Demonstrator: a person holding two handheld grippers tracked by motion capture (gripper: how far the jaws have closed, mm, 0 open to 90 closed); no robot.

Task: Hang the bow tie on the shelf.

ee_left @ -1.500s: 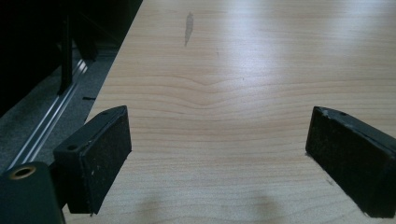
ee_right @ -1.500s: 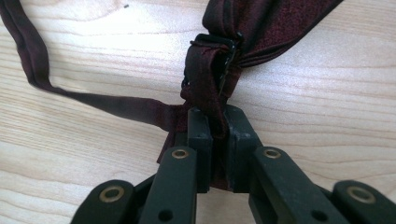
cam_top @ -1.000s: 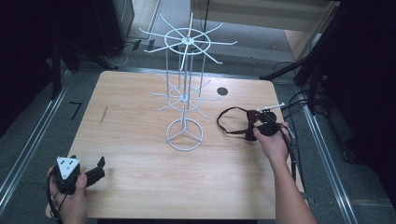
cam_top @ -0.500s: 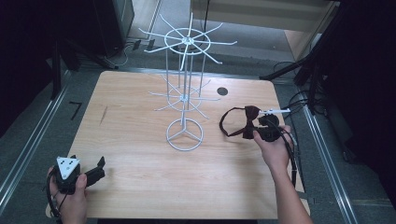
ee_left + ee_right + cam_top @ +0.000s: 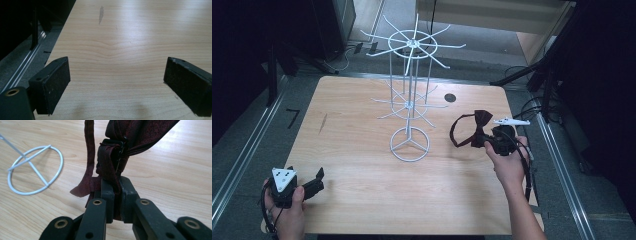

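A dark red bow tie (image 5: 477, 125) with its strap looped to the left hangs above the right side of the wooden table (image 5: 352, 150). My right gripper (image 5: 489, 140) is shut on its knot; in the right gripper view the tie's (image 5: 112, 155) fabric is pinched between the closed jaws of this gripper (image 5: 117, 187). A white wire display stand (image 5: 411, 100) with hook arms rises from a ring base (image 5: 35, 170) at the table's middle, left of the tie. My left gripper (image 5: 314, 184) rests open at the near left corner, its pads (image 5: 53, 85) wide apart over bare wood.
A small dark round hole (image 5: 450, 97) sits in the tabletop behind the stand. Metal rails (image 5: 242, 160) run along both sides of the table. Cables (image 5: 532, 105) lie off the right edge. A dark streak (image 5: 100, 13) marks the wood ahead of the left gripper.
My right gripper has lifted the bow tie off the table and carried it slightly toward the right and up. The left gripper has stayed put.
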